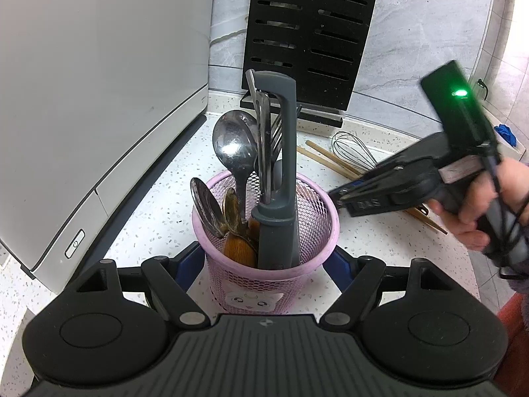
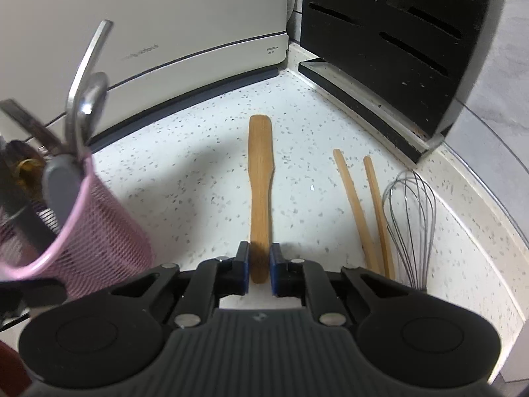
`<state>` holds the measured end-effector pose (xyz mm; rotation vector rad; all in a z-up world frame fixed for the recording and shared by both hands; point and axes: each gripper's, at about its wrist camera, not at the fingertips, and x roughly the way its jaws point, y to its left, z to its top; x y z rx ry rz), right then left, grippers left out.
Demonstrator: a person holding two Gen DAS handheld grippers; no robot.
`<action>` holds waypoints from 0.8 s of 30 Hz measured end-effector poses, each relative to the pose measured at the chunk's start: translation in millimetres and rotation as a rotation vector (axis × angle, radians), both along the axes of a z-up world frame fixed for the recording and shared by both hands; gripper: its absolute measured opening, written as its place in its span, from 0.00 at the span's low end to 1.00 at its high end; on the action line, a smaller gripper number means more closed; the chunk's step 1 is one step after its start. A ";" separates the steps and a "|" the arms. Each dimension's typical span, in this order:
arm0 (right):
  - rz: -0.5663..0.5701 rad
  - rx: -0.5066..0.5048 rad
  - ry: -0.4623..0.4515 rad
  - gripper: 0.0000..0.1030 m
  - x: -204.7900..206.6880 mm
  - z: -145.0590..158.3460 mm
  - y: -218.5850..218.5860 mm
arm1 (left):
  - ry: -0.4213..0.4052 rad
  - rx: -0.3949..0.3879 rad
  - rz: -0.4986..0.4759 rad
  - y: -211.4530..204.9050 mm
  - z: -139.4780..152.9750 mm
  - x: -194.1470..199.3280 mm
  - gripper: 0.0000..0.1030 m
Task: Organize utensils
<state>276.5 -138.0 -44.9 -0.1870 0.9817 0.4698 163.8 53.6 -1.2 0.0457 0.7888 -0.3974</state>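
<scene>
A pink mesh utensil holder (image 1: 264, 248) stands on the speckled counter, holding spoons, a fork, a wooden spoon and a grey-handled tool (image 1: 281, 165). My left gripper (image 1: 264, 264) is shut on the holder, its blue pads against both sides. My right gripper (image 2: 259, 264) is shut on the near end of a flat wooden spatula (image 2: 261, 182), which points away over the counter. The holder also shows at the left of the right wrist view (image 2: 82, 225). The right gripper shows in the left wrist view (image 1: 340, 195), just right of the holder's rim.
Two wooden chopsticks (image 2: 363, 211) and a wire whisk (image 2: 410, 225) lie on the counter to the right. A black slotted knife rack (image 1: 307, 36) stands at the back. A white appliance (image 1: 92, 99) fills the left side.
</scene>
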 end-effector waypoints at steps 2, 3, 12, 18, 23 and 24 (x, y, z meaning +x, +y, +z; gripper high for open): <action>0.005 0.001 0.016 0.09 -9.4 4.5 -3.3 | 0.001 -0.002 -0.001 0.7 -0.3 0.3 0.86; 0.011 -0.004 0.028 0.09 -15.5 6.3 -4.5 | 0.002 -0.003 -0.001 1.0 -0.4 0.1 0.86; 0.060 -0.037 0.118 0.09 -72.3 5.3 -21.6 | 0.008 -0.007 -0.008 4.2 0.0 -2.9 0.82; 0.079 -0.087 0.133 0.09 -89.7 7.4 -22.4 | 0.012 -0.004 -0.017 5.5 0.4 -6.7 0.81; 0.083 -0.113 0.144 0.10 -88.2 6.9 -19.2 | 0.019 -0.003 -0.018 5.3 0.1 -6.2 0.81; 0.089 -0.117 0.143 0.10 -87.3 8.0 -17.8 | 0.020 -0.003 -0.019 4.9 0.0 -5.3 0.81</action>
